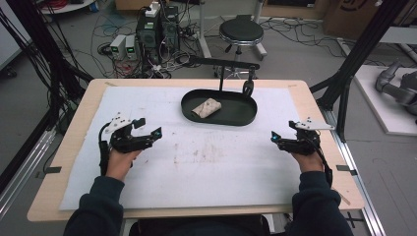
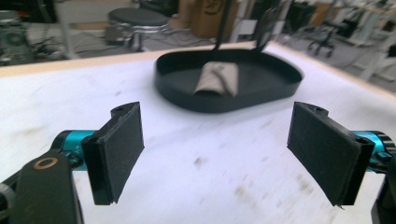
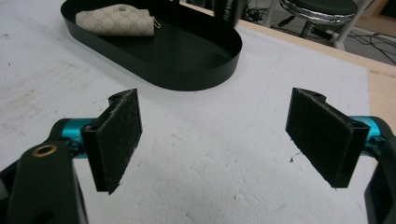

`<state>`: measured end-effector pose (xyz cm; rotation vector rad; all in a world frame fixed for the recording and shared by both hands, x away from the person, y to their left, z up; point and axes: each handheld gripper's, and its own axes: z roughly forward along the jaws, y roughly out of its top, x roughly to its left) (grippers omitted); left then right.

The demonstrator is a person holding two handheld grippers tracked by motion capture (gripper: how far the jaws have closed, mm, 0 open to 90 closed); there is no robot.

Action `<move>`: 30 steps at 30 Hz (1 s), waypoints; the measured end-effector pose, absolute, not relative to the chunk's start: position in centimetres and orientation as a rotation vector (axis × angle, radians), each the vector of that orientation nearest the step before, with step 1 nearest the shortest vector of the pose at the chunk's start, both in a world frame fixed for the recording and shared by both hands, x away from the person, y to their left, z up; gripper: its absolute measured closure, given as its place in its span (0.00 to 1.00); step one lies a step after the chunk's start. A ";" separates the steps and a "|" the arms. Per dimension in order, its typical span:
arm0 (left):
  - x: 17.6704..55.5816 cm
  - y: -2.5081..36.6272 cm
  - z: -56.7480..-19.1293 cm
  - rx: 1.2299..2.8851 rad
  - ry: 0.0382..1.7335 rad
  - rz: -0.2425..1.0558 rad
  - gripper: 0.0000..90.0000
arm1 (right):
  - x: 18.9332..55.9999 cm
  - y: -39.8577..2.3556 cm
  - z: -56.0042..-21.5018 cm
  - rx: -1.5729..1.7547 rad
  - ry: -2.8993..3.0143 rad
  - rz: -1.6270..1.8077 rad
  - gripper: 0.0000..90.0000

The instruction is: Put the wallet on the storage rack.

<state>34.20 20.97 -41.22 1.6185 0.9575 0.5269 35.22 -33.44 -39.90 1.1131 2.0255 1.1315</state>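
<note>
We record a table (image 1: 69, 147) covered by a white foam sheet (image 1: 206, 162), with a black oval tray (image 1: 246, 115) in the upper middle of the high view. A beige patterned pouch (image 1: 206, 108) lies inside the tray, toward its left half, flat on the tray floor. In the right gripper view the pouch (image 3: 114, 22) sits at the upper left of the frame, and we make out a small snap and a metal clasp on it. In the left gripper view the pouch (image 2: 217, 79) appears upper centre, blurred, within the tray (image 2: 275, 93). The left gripper (image 1: 147, 129) sits at the left middle of the high view, over the sheet, well apart from the tray. Its jaws stand wide apart with nothing between them; only the bare sheet shows in the gap. The right gripper (image 1: 276, 137) sits at the right middle, also over the sheet and well apart from the tray; its jaws are likewise spread wide and empty. A black stand (image 1: 231, 66) rises at the tray's far edge. A round stool (image 1: 241, 32) stands on the floor beyond the table.
</note>
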 end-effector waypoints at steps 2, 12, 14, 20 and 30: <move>33.7 21.4 -41.3 1.599 0.959 0.535 0.20 | 35.3 -33.4 -40.0 1.107 2.029 1.126 0.21; 32.3 22.9 -41.0 1.520 0.960 0.638 0.20 | 35.0 -33.1 -40.2 1.070 2.057 1.135 0.21; 32.1 23.1 -41.0 1.519 0.966 0.643 0.20 | 34.8 -33.1 -40.2 1.068 2.057 1.133 0.21; 32.3 23.4 -41.4 1.520 0.970 0.618 0.20 | 34.7 -33.1 -40.1 1.066 2.049 1.132 0.21; 31.9 22.9 -41.3 1.532 0.942 0.619 0.20 | 34.5 -33.2 -40.1 1.089 2.036 1.119 0.21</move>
